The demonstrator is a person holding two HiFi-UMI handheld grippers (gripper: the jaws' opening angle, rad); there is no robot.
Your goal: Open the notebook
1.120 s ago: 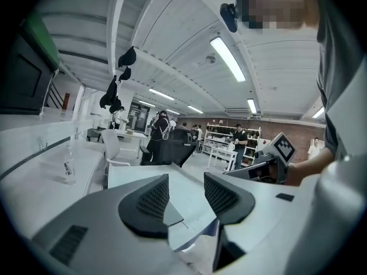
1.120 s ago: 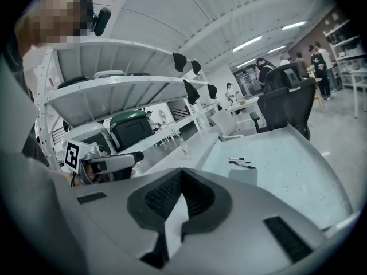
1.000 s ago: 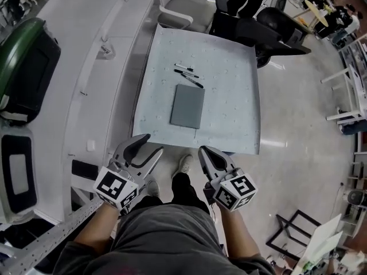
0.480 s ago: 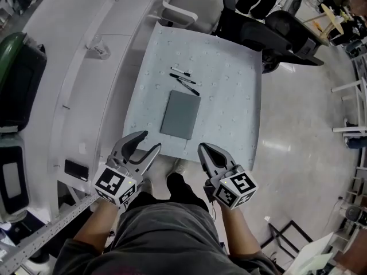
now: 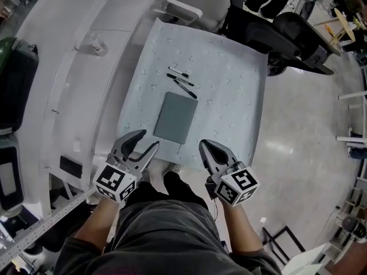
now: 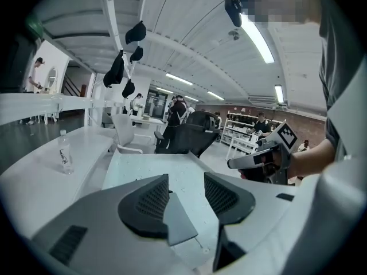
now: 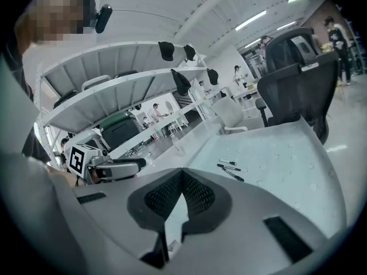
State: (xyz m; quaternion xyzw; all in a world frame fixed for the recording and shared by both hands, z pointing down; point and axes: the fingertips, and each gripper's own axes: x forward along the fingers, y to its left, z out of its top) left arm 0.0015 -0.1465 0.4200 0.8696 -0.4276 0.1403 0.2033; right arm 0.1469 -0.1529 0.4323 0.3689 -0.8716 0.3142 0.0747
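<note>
The notebook [image 5: 175,118] lies closed and flat near the middle of the pale table [image 5: 241,96], its cover plain grey (pens [image 5: 180,80] lie just beyond it). At the near edge, the left gripper [image 5: 150,140] hovers with jaws apart and empty, while the right gripper [image 5: 203,146] has its jaws pressed together.

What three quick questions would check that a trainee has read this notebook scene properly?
1. True or false: the notebook lies closed.
2. Match each to open or shut: left gripper, right gripper.
3. Fill in: seen from the person, the black pens lie on the notebook's ___ side.

Key: 1 true; 2 left gripper open, right gripper shut; 3 far.
</note>
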